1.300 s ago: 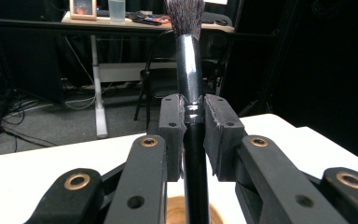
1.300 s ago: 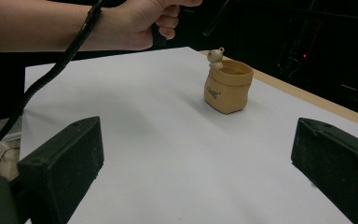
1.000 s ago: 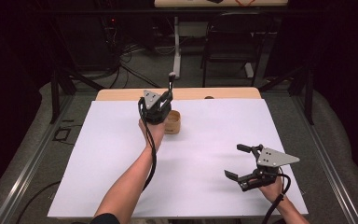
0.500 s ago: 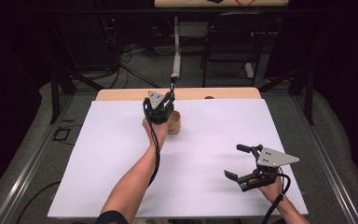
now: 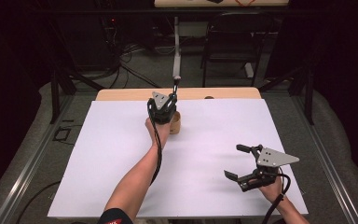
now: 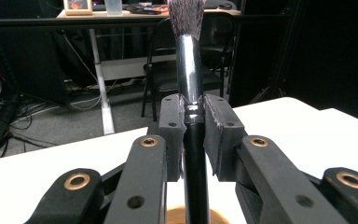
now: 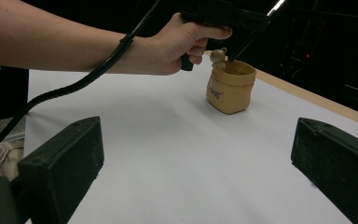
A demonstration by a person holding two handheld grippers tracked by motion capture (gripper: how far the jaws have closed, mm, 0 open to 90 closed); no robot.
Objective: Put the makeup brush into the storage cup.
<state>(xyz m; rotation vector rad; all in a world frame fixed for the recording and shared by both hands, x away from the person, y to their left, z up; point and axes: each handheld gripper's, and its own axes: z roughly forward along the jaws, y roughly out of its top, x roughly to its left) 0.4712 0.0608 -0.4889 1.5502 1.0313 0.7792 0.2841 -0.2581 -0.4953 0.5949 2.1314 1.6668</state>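
From the high view, the left tool (image 5: 166,103) hangs over the far middle of the white counter (image 5: 121,154), directly above a small tan pot (image 5: 175,123) that stands near the counter's wooden back edge. A brush (image 5: 175,85) rises out of the tool, its handle pointing down toward the pot. The person's left forearm stretches across the sheet from the near edge. The right tool (image 5: 243,162) sits low at the near right corner, well apart from the pot, its jaws spread wide with nothing between them.

In the left gripper view, the left tool (image 6: 195,128) is clamped on the brush (image 6: 189,79) where the silver ferrule meets the black handle, the brush upright with its dark bristles at the top of the frame. A sliver of the tan pot (image 6: 177,218) shows just below the handle.

In the right gripper view, the right tool (image 7: 196,154) stands apart over bare counter (image 7: 168,158). Beyond it the left hand (image 7: 177,44) grips its tool above the tan pot (image 7: 230,87), a sack-shaped holder with a small bear figure on its rim. Whether the handle's tip has entered the pot's mouth cannot be told.
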